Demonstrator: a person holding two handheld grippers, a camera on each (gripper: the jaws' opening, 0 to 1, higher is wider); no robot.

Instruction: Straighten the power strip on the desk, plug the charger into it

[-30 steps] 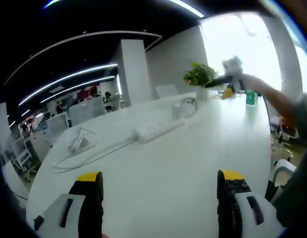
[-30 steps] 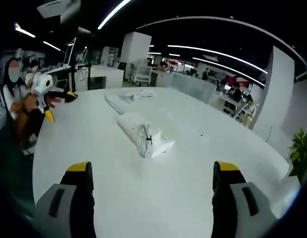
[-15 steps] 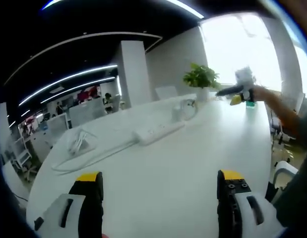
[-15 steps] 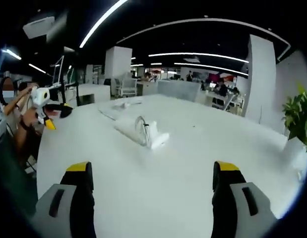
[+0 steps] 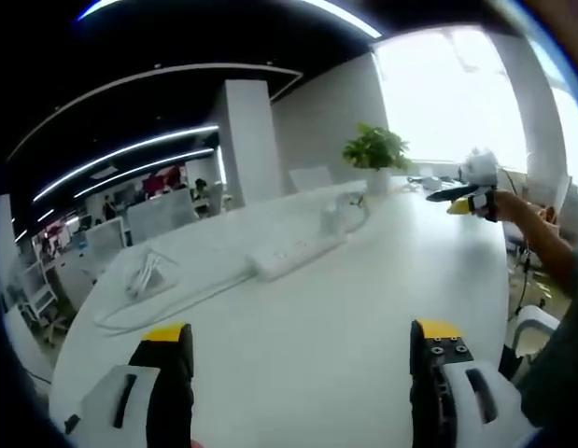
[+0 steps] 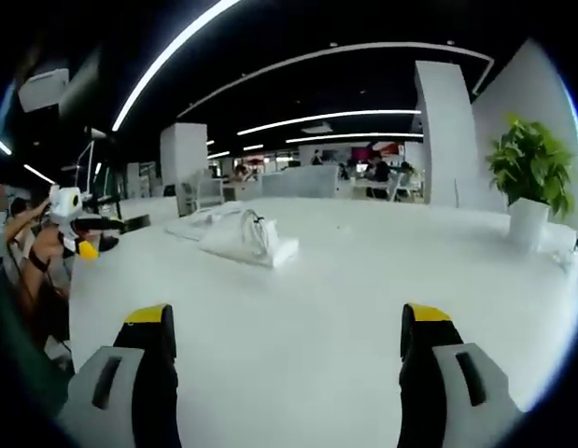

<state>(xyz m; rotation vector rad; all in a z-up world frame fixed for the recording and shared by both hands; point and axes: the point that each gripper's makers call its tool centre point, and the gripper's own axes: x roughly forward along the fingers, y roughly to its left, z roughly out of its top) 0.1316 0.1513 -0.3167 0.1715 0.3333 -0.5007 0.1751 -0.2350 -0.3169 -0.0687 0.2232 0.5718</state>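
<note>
A white power strip (image 5: 293, 254) lies at an angle in the middle of the white desk (image 5: 363, 308), its cable (image 5: 167, 297) trailing left. Just past its far end sits a white charger (image 5: 337, 210) with a coiled lead. In the right gripper view the same charger (image 6: 260, 245) lies ahead to the left, the strip behind it hard to tell apart. My left gripper (image 5: 302, 332) is open over bare desk, well short of the strip. My right gripper (image 6: 287, 317) is open too, low over the desk; it also shows as the right gripper (image 5: 471, 184) at the far right.
A second bundle of white cable (image 5: 144, 271) lies at the left of the desk. A potted plant (image 5: 375, 149) stands at the far edge, seen also as the plant (image 6: 529, 173). The left gripper (image 6: 74, 229), held by a person's hand, shows at the desk's left edge. Office desks and chairs stand beyond.
The right gripper has swung right and dropped lower, so the plant has come into its view and the charger looks flatter. The left gripper has hardly moved.
</note>
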